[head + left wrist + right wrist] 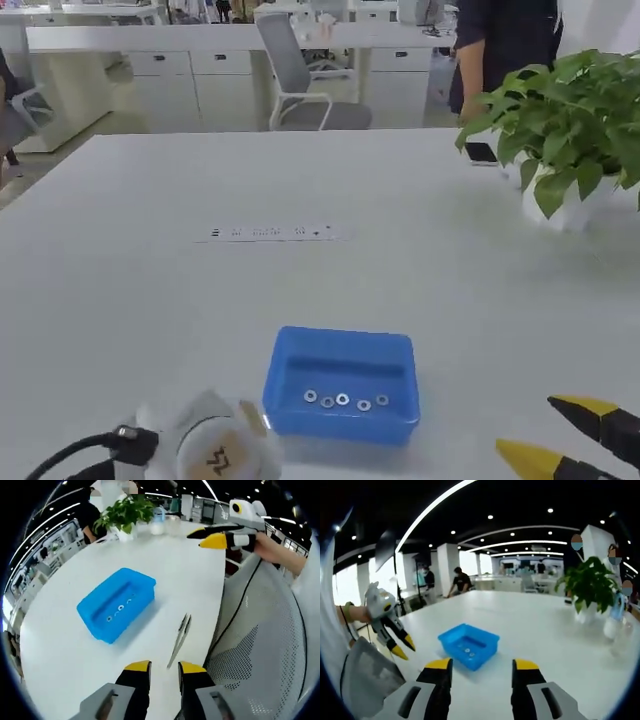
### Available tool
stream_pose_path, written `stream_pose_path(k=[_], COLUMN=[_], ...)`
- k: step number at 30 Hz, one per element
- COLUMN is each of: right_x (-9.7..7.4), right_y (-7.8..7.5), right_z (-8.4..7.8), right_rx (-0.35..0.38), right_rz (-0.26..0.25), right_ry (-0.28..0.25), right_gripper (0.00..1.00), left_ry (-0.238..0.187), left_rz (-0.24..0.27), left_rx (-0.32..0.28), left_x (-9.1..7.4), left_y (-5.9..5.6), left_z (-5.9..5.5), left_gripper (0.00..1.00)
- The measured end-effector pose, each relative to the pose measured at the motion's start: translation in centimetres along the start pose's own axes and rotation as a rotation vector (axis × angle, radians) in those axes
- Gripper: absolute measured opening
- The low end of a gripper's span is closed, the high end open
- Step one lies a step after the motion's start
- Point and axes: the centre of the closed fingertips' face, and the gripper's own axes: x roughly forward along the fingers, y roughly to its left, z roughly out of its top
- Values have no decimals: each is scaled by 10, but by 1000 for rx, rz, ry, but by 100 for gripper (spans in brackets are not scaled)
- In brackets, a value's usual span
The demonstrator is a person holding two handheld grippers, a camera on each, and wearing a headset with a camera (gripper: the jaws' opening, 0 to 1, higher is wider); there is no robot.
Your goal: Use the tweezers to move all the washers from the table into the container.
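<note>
1. The left gripper [165, 667] is held nearest, at the near left of the table [150, 300]. Its yellow-tipped jaws are parted by a narrow gap, and nothing is gripped between them.
2. The tweezers [179, 641] are seen lying flat on the table just ahead of those jaws, close to the table's near edge. They are touched by neither gripper.
3. The right gripper [482, 665] is raised at the near right. Its jaws are spread wide and nothing is held in them.
4. The blue container [340, 422] is set on the table between the two grippers, a little farther out and apart from the tweezers.
5. Five washers [343, 400] are laid in a rough row on the container's floor, towards its near wall.
6. A pale strip [270, 232] with small marks is seen at the table's middle, beyond the container. What it is cannot be told.
7. A potted plant [565, 130] in a white pot is placed at the far right of the table, with a dark phone [481, 152] just to its left.
8. Beyond the far edge, a grey office chair [295, 80] is parked among white desks, and a person [500, 50] in dark clothing is seen standing near the plant.
9. A mesh chair back [270, 645] is seen on the near side of the table, beside the tweezers' edge.
</note>
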Motion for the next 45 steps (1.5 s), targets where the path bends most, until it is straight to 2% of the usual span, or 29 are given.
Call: stream_pose_path(k=[1,2,3,4,6,7,9,13,15,20,22,26,30,32,35,39,45], right_x=[-1,-2,-4,-6,-9,-10,-12,-13,-14,-22,-25,-28,-29,-29,-29,-30,-30], right_y=[1,3,4,4,3,1,-2,-9,-12,-14,-12,-14,-17,-21,-20,-22,-26], right_z=[4,11,16,19,26,28,32,40,41,45,48,52,56,57,61,63,59], right_rx=[-3,-10,-16,-19,-25,-23,-20,-13,-17,4,-1,-1,6,3,15,15,39], right_rz=[9,24,32,33,35,35,35,28,14,-21,-26,-45,-66,-84,-78,-88,-99], right_ry=[-13,-44,-66,-66,-85,-90,-104,-137,-137,-146,-157,-178,-199,-202,-210,-213,-204], right_gripper=[46,48,50,52,56,59,63,70,74,79,82,87,95,99,99,99,99], left_ry=[-49,-117,-168,-260,-382,-428,-496,-570,-617,-688,-720,-753,-762,-777,-790,-797,-766], left_rz=[16,32,41,63,87,113,169,276,292,319,322,319,365,364,350,359,362], left_rx=[-25,-88,-122,-175,-263,-279,-281,-303,-325,-393,-429,-483,-473,-457,-473,-456,-425], left_x=[-5,-13,-18,-27,-42,-48,-59,-74,-81,-90,-93,-98,-103,-105,-103,-104,-100], left_y=[1,1,1,4,6,10,16,25,25,29,31,37,45,46,49,52,53], left_z=[6,13,19,30,43,48,54,59,62,58,56,55,54,57,58,60,62], left_gripper=[21,22,23,26,32,34,39,55,60,70,78,88,98,99,99,99,99])
